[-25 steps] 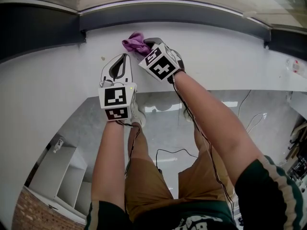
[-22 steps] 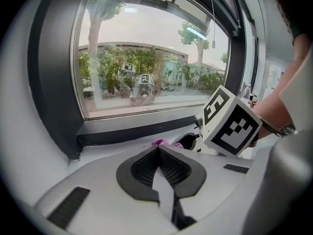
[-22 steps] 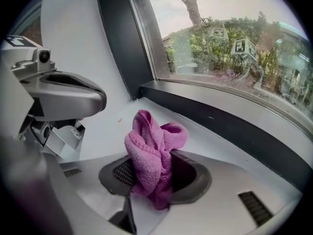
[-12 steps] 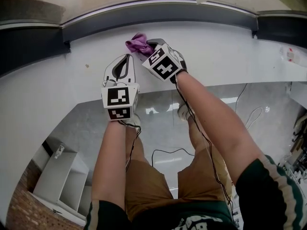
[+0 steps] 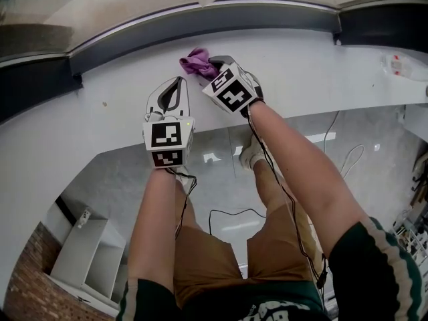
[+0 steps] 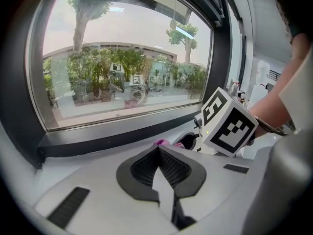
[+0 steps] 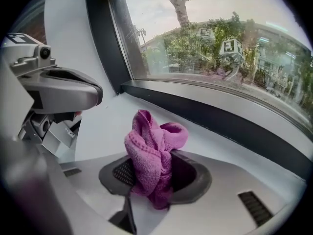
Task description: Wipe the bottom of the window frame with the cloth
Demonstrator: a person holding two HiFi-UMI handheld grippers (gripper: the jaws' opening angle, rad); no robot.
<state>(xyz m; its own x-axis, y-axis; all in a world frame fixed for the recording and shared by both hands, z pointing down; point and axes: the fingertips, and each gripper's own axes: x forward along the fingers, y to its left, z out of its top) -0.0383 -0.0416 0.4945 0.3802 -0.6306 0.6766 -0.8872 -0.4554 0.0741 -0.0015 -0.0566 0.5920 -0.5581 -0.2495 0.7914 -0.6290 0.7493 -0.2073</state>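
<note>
A bunched purple cloth [image 5: 196, 61] [image 7: 152, 153] is clamped in my right gripper [image 5: 212, 67] [image 7: 155, 176], which is shut on it and rests on the white window sill [image 5: 294, 65], a little short of the dark bottom rail of the window frame [image 5: 221, 20] [image 7: 230, 124]. My left gripper [image 5: 168, 95] [image 6: 159, 166] sits just left of the right one on the sill, its jaws shut with nothing between them. In the left gripper view a bit of the cloth [image 6: 161, 142] peeks out beyond the jaws, beside the right gripper's marker cube [image 6: 229, 123].
The sill curves along under the glass, with a small speck [image 5: 103, 103] to the left and a small red-and-white object [image 5: 398, 64] at its far right. Below the sill lie the glossy floor, loose cables [image 5: 348, 154] and a white shelf unit [image 5: 87, 256].
Both grippers and the cloth sit slightly further right along the sill than a second ago, as the view swings; the right gripper's grip on the cloth is unchanged.
</note>
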